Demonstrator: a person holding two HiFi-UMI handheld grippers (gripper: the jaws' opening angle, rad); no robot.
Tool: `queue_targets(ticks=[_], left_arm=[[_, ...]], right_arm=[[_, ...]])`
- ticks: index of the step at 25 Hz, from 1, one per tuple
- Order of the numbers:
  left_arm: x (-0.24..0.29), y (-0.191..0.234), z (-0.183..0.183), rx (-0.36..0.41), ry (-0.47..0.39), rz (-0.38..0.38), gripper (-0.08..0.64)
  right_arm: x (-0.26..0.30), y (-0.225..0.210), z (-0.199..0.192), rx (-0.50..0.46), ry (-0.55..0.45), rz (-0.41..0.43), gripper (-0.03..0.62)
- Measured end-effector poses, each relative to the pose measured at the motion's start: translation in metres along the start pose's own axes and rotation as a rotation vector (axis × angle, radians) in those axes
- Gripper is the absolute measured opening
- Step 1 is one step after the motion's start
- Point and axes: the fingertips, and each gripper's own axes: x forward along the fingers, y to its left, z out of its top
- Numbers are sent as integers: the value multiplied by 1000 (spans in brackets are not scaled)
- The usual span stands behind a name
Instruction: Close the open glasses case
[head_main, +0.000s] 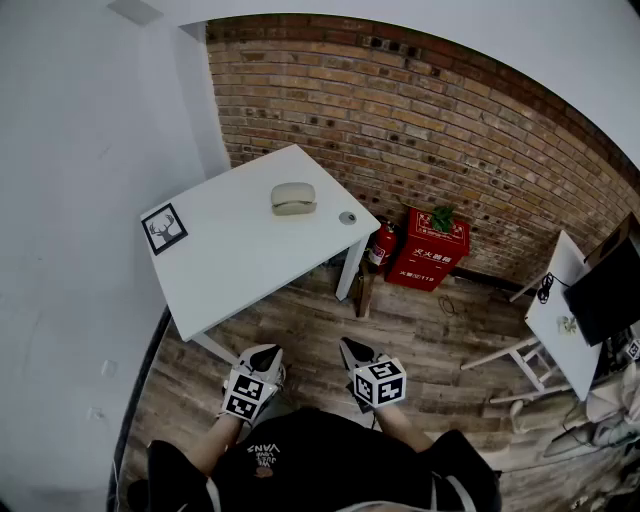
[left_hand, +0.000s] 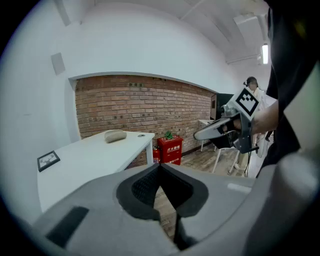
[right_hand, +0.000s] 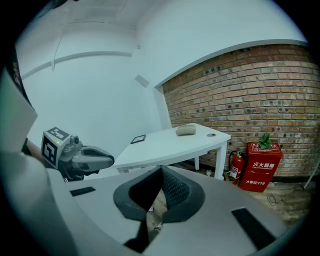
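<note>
A beige glasses case (head_main: 293, 198) lies near the far edge of the white table (head_main: 230, 265); a dark seam runs along its front, and I cannot tell how far the lid stands open. It also shows as the case (left_hand: 115, 135) and the case (right_hand: 186, 130) in the two gripper views. Both grippers hang well short of the table, over the wooden floor in front of the person. The left gripper (head_main: 263, 356) is shut and holds nothing. The right gripper (head_main: 351, 350) is shut and empty too. Each gripper view shows the other: the right gripper (left_hand: 199, 135), the left gripper (right_hand: 109, 160).
A small framed picture (head_main: 164, 228) and a little round object (head_main: 347, 217) also sit on the table. A red extinguisher box (head_main: 436, 250) with a plant (head_main: 441, 217) and an extinguisher (head_main: 382, 245) stand by the brick wall. Another white table (head_main: 555, 310) with a monitor (head_main: 608, 290) is at the right.
</note>
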Motion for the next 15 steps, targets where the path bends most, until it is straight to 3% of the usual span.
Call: queue_targets(ticks=[9,10,11,12,13,15], left_arm=[[2,8,17,-34,-80,51,6],[4,10,20,-39,-91,50,54],[7,11,23,-41,-96,45,165],[10,13,25,-42,-97,38,246],[13,16,27,-42,-97,33,263],[22,24,30,-47,-96,30,272]], right_arm=[[1,-8,23,16,-107,25,2],[2,-10,27,18,-121,28,5],[4,-12,32,28,-137,36,43],[6,-14,37,42,-150,45,129],[9,-17,41,54,-158,53,167],[14,-23,48,67,-167,59,180]])
